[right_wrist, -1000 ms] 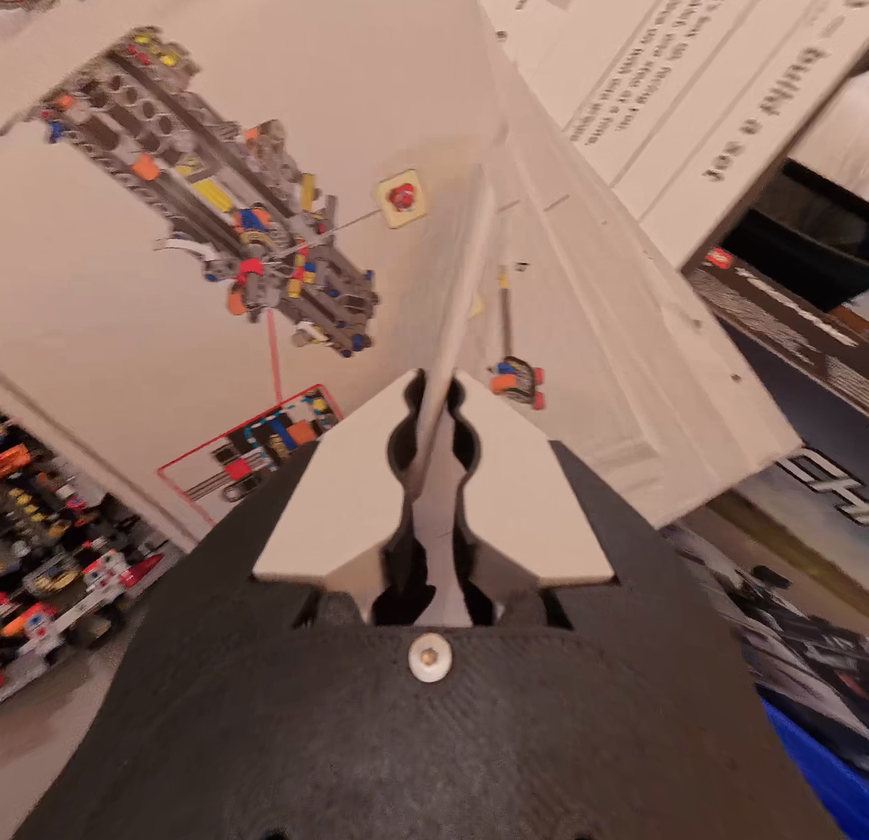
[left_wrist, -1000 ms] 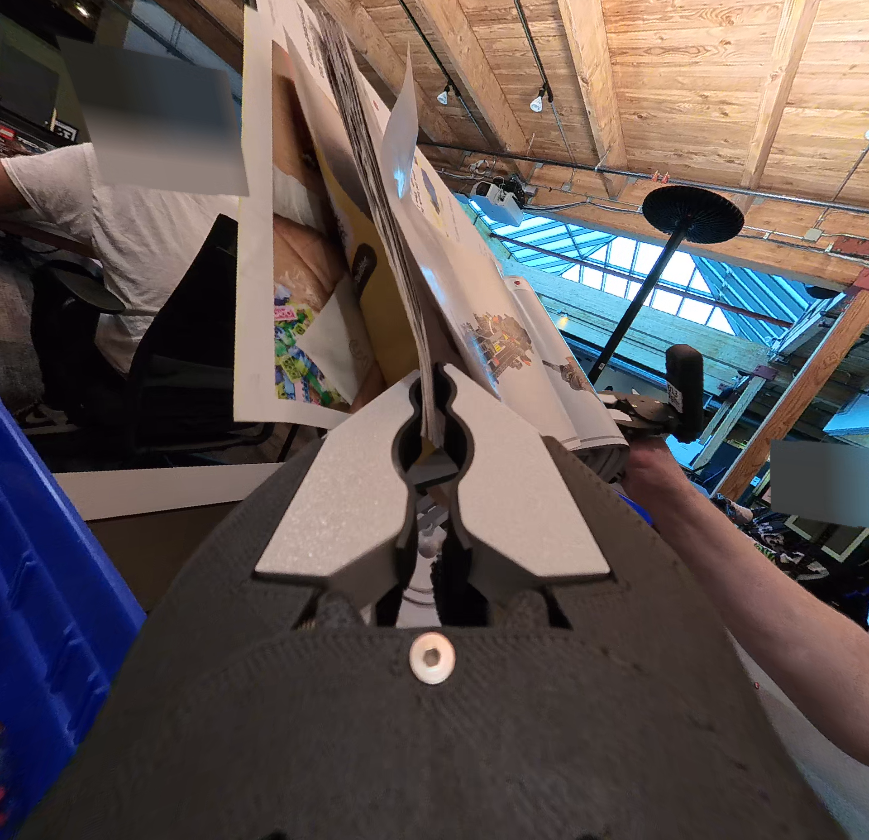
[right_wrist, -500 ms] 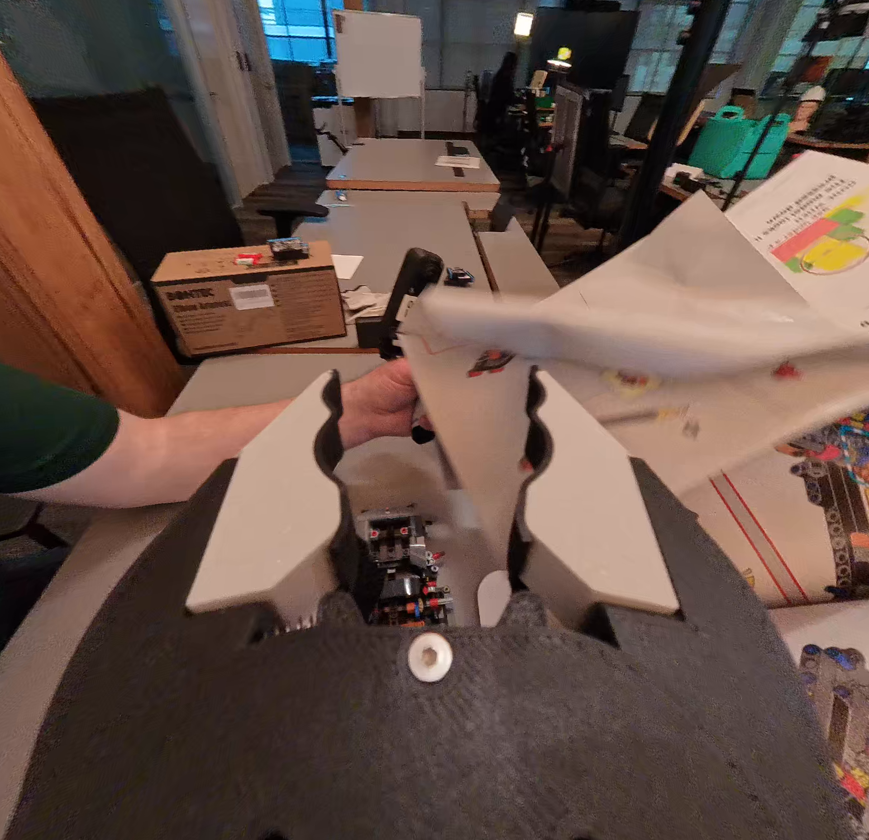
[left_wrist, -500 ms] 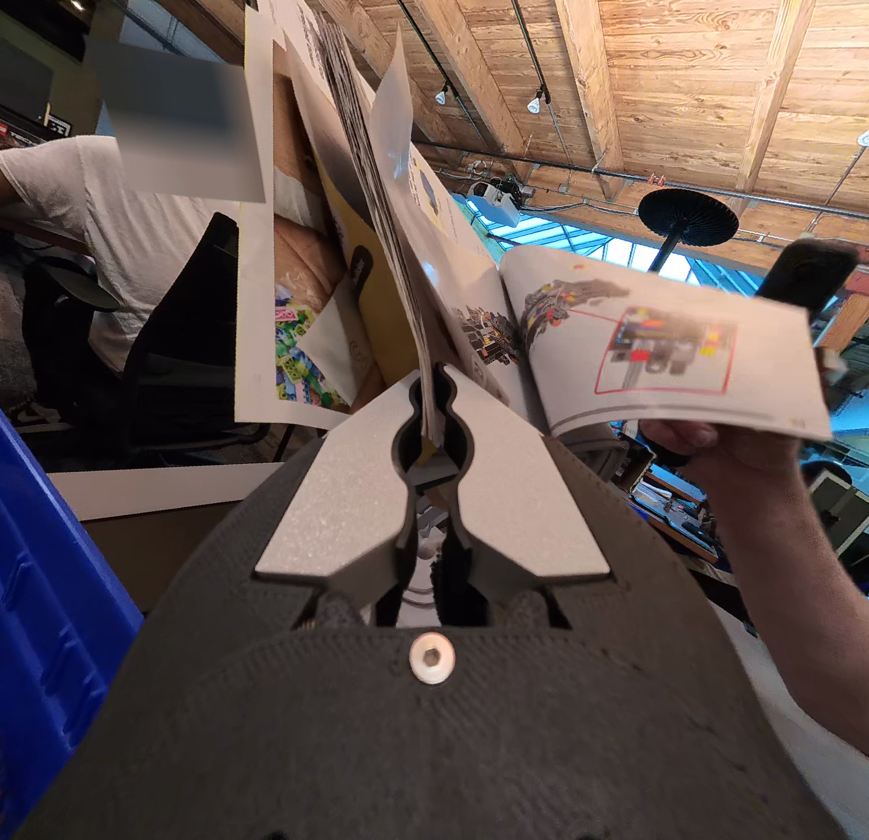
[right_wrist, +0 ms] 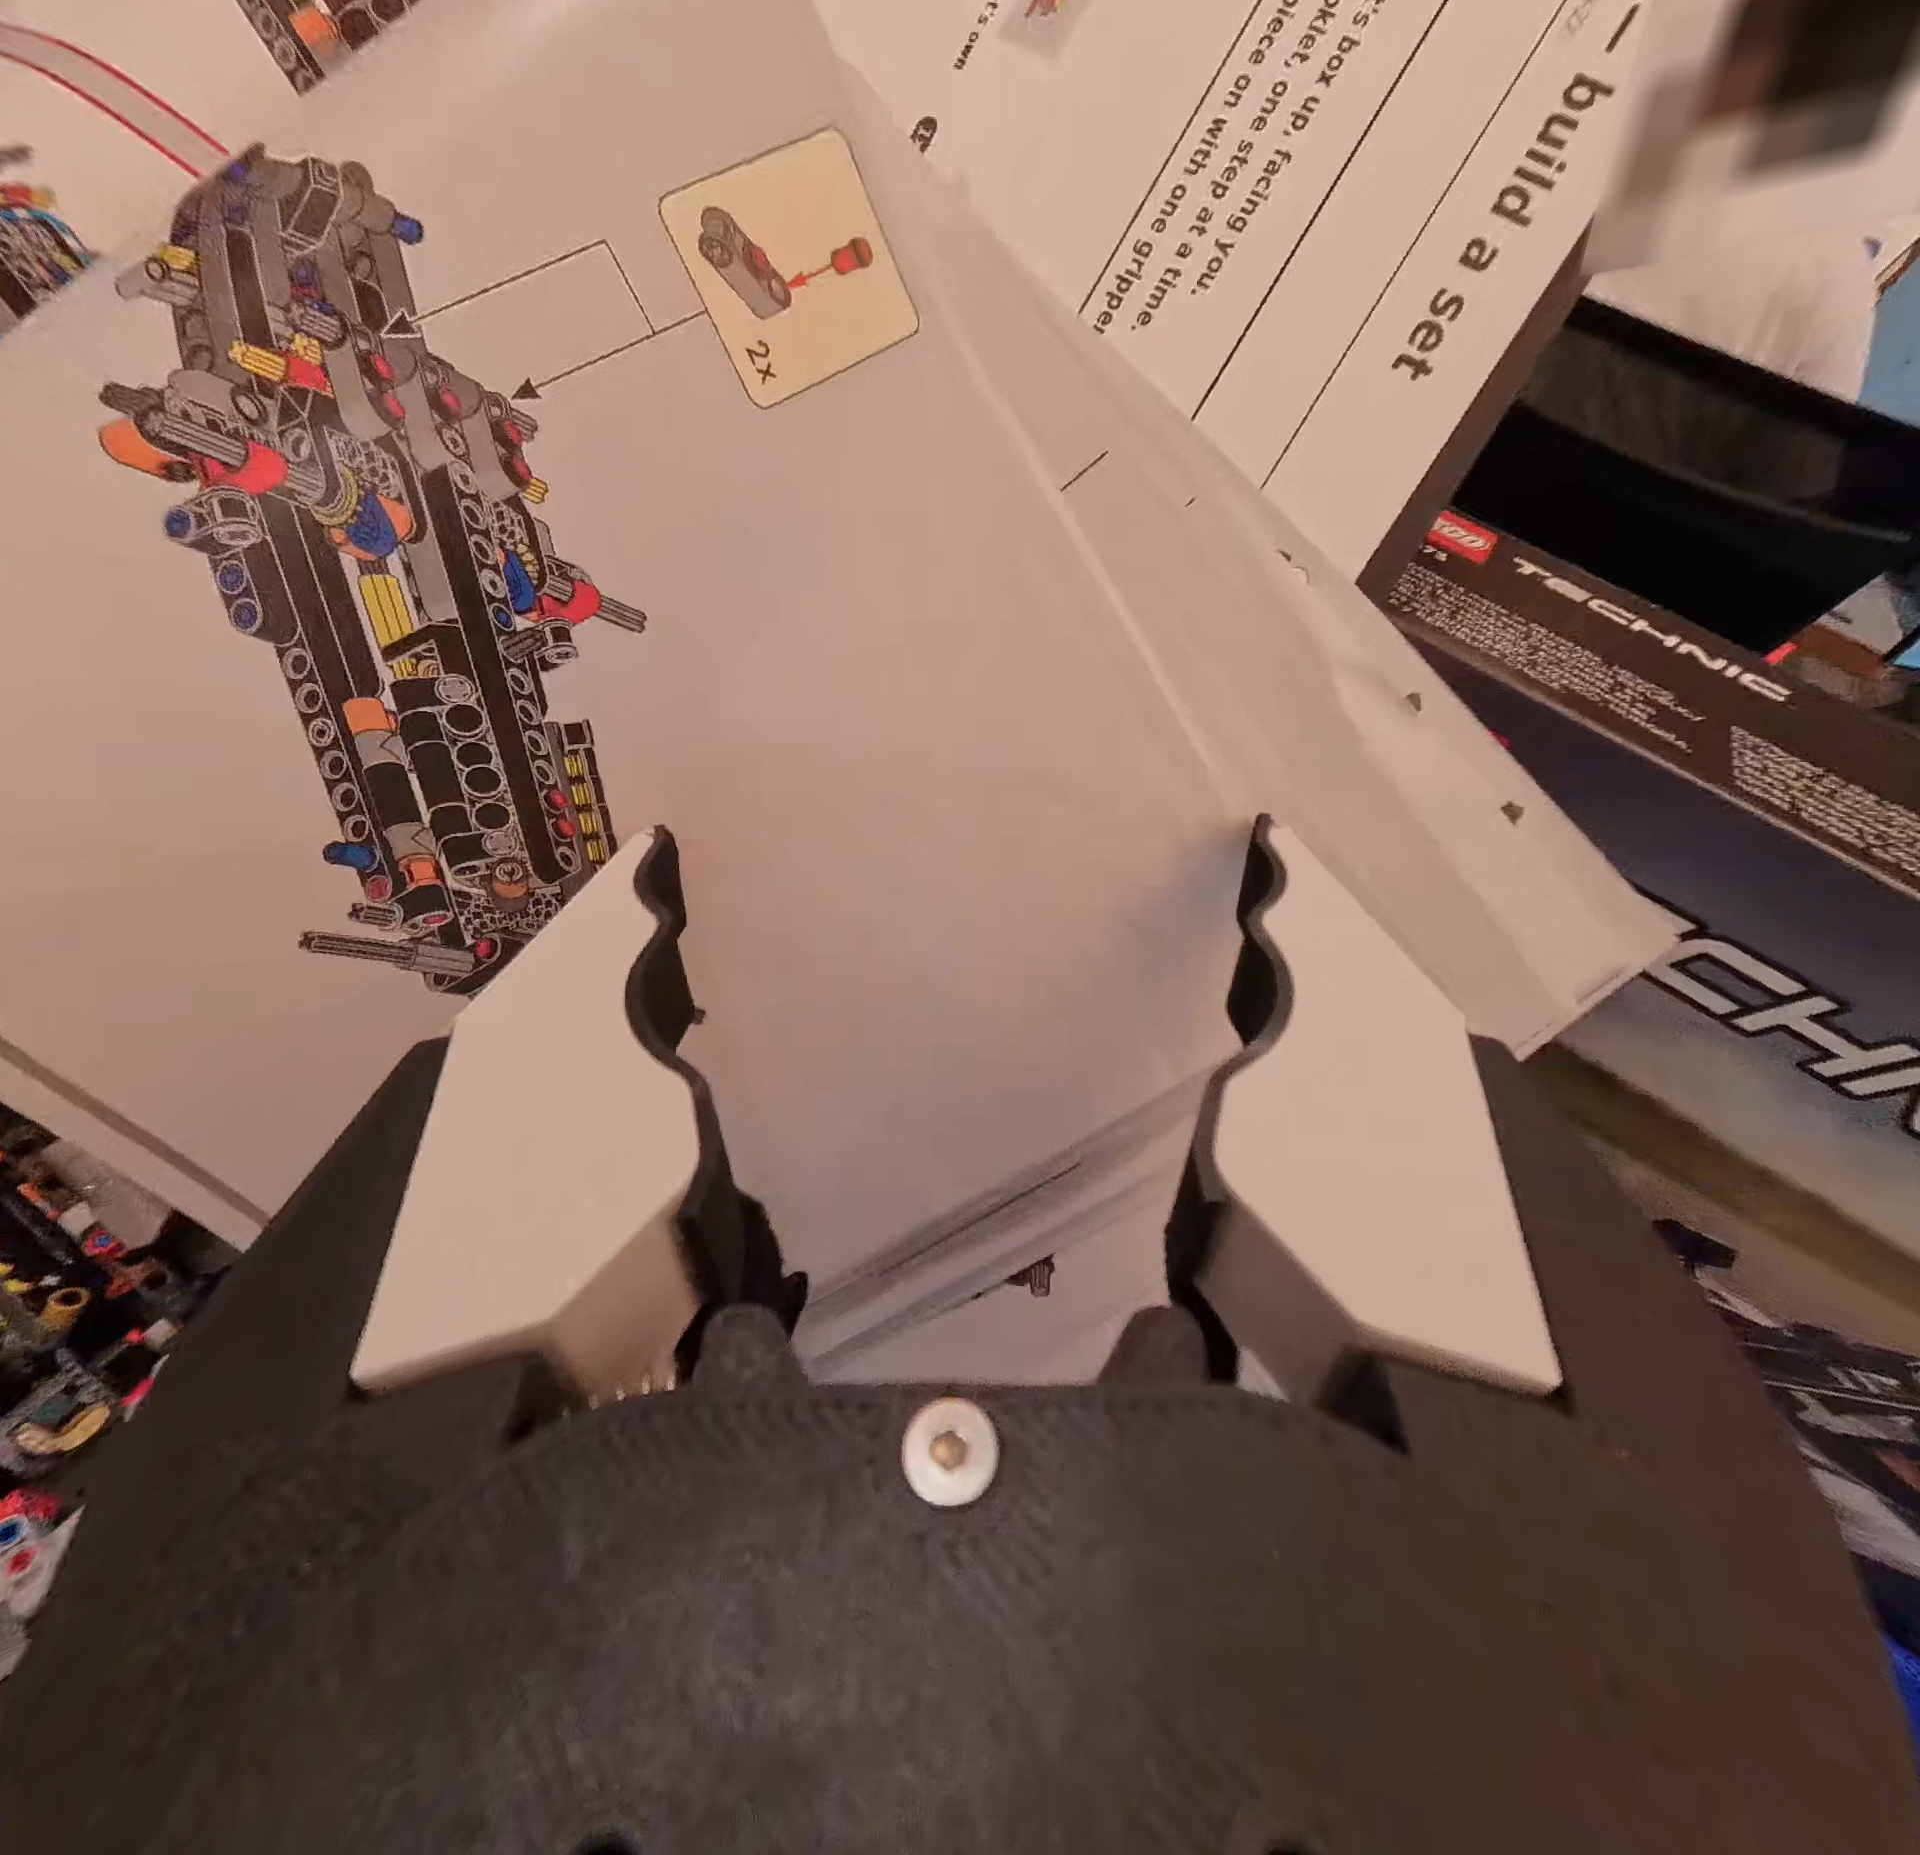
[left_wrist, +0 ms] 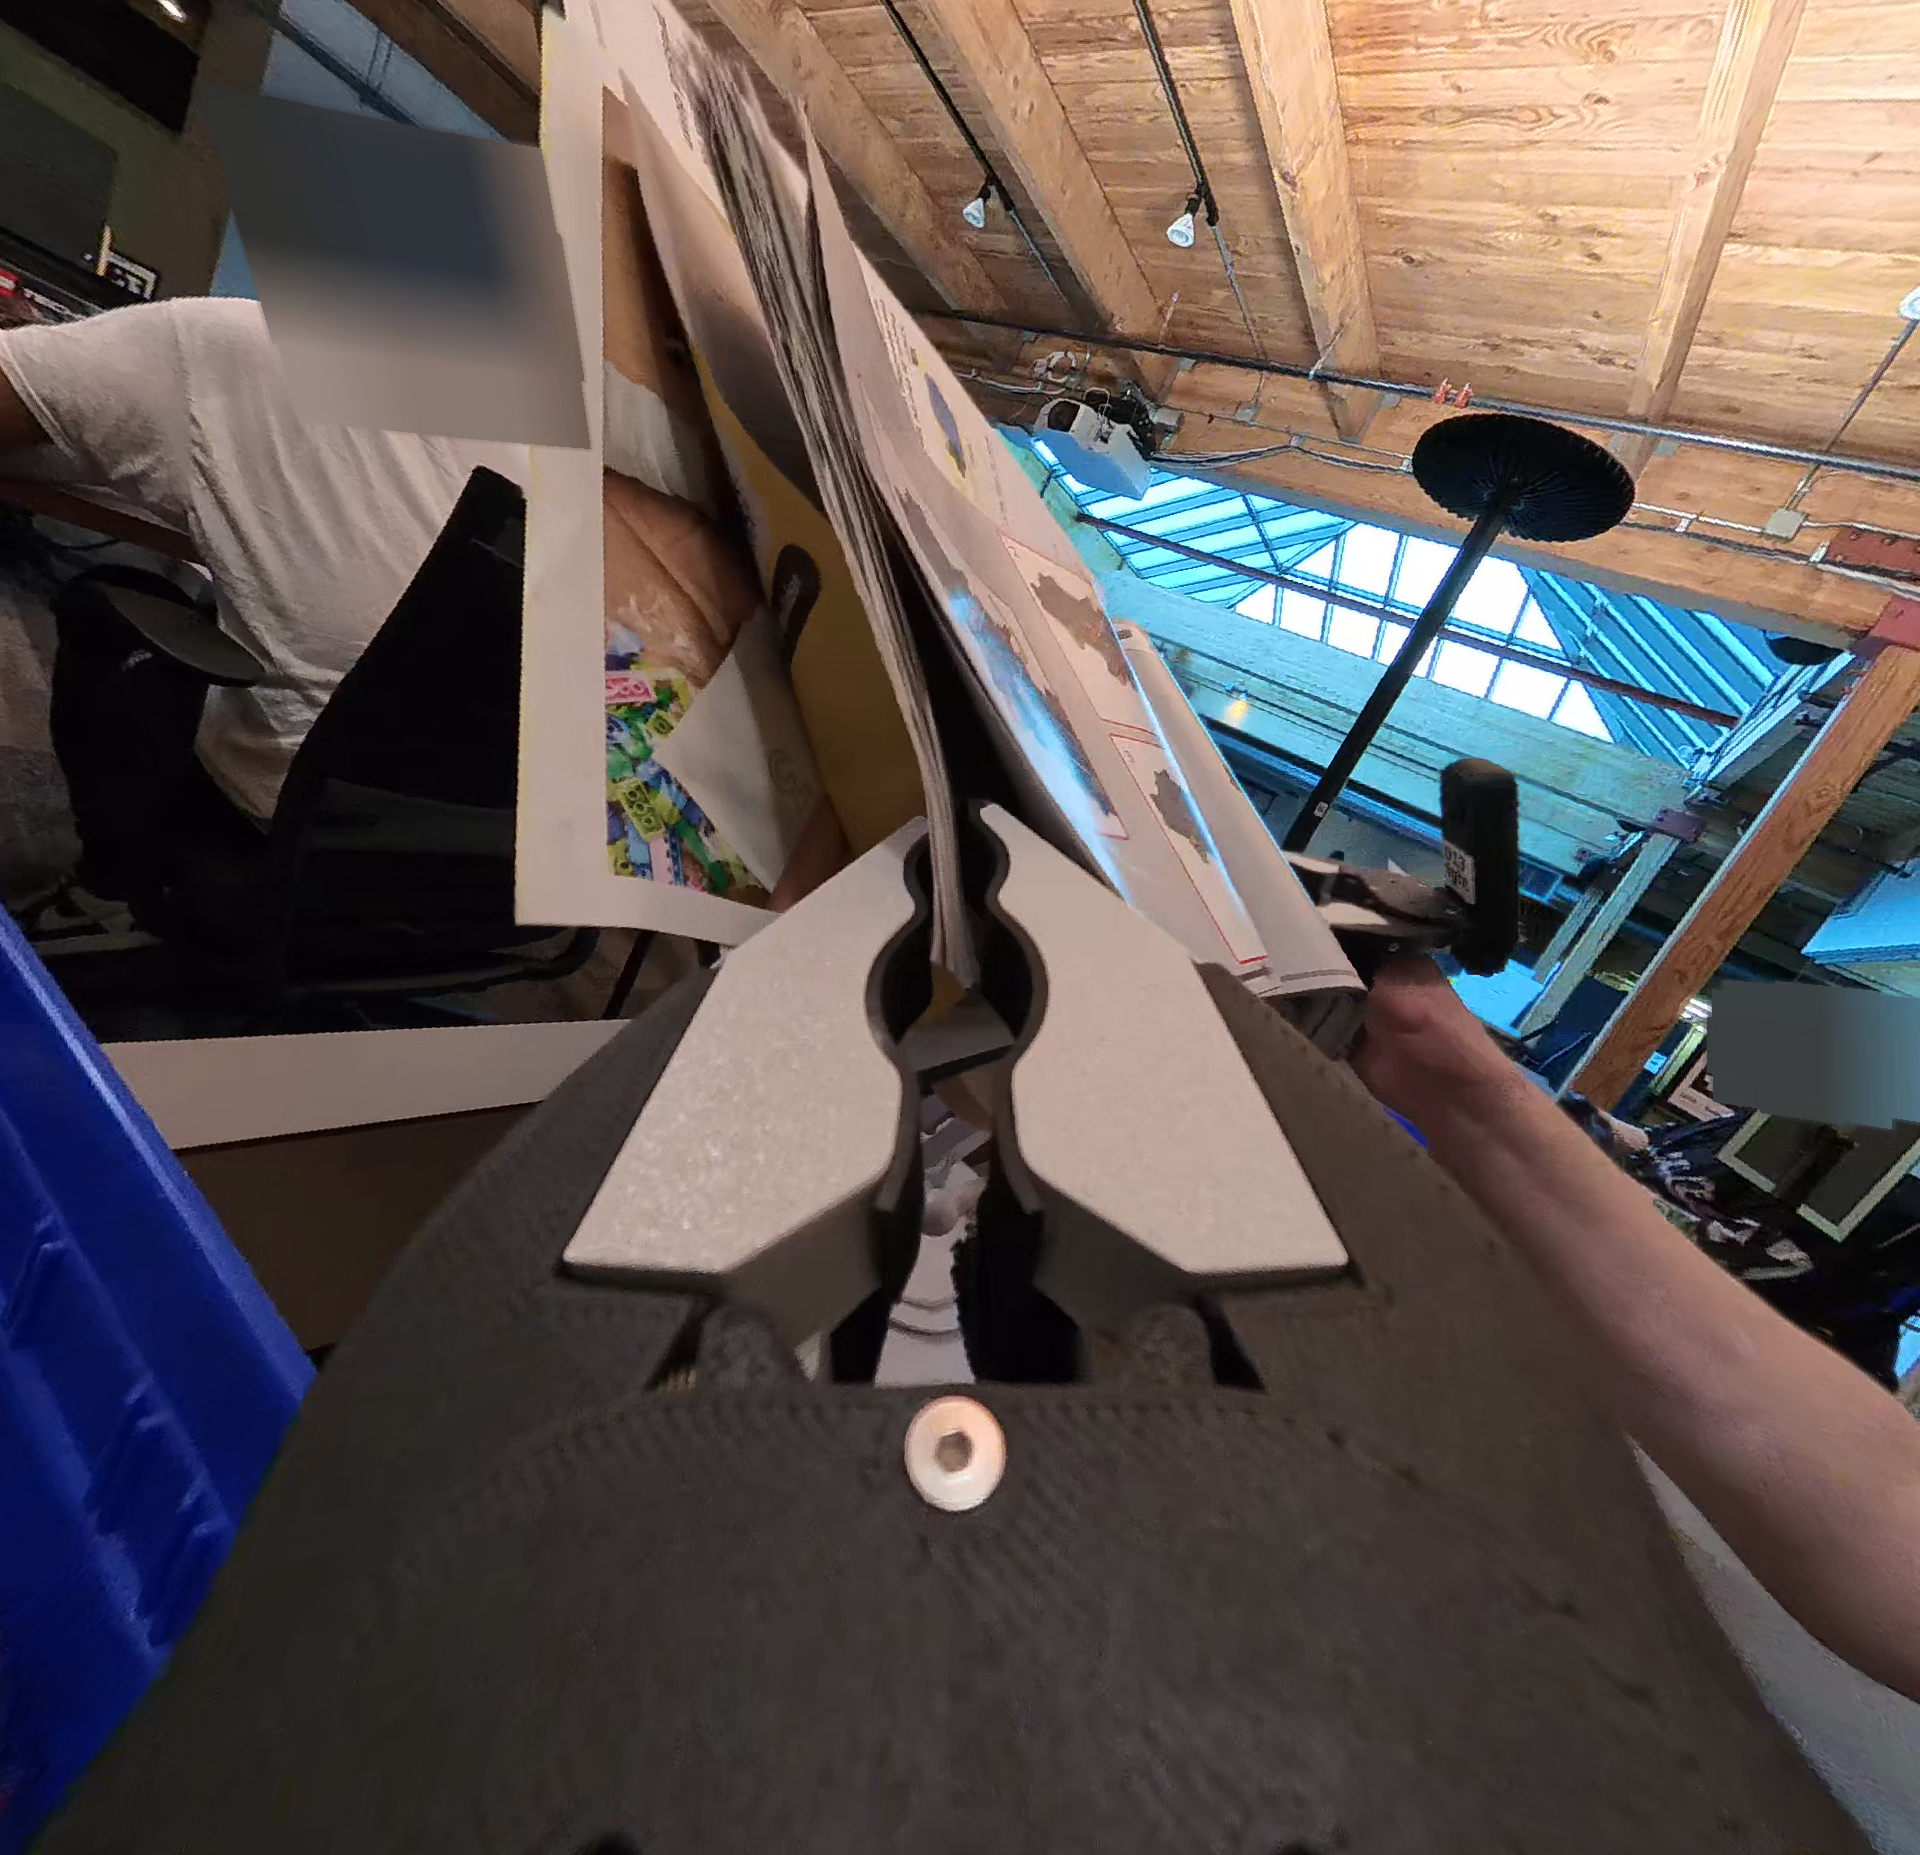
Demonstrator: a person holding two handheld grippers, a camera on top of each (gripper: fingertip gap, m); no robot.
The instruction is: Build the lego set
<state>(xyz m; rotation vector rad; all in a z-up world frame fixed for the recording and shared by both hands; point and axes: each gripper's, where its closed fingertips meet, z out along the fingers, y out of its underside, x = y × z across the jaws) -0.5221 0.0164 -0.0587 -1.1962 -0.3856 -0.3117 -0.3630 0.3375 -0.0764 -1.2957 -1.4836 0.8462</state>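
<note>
My left gripper (left_wrist: pixel 951 844) is shut on the edge of the thick Lego instruction booklet (left_wrist: pixel 831 475) and holds it upright, pages fanned above the jaws. The right gripper's black handle (left_wrist: pixel 1475 870) and the arm holding it show at the booklet's far edge. In the right wrist view, my right gripper (right_wrist: pixel 956 834) is open with its fingers wide apart. The open booklet page (right_wrist: pixel 883 610) lies between and beyond them. That page shows a drawing of a long black and grey model (right_wrist: pixel 364 558) and a small yellow parts box (right_wrist: pixel 790 267).
A black Lego box (right_wrist: pixel 1662 725) lies to the right of the booklet under a white printed sheet (right_wrist: pixel 1351 143). Loose Lego pieces (right_wrist: pixel 62 1317) lie at the lower left. A blue bin (left_wrist: pixel 83 1390) stands left of my left gripper. A seated person in a white shirt (left_wrist: pixel 260 517) is behind. My right fingertips sit around 35 centimetres from my left ones.
My right gripper was shut on a single page, opened, swung the page over and let it go. It is back at the booklet, open, on a different spread. My left gripper kept its hold.
</note>
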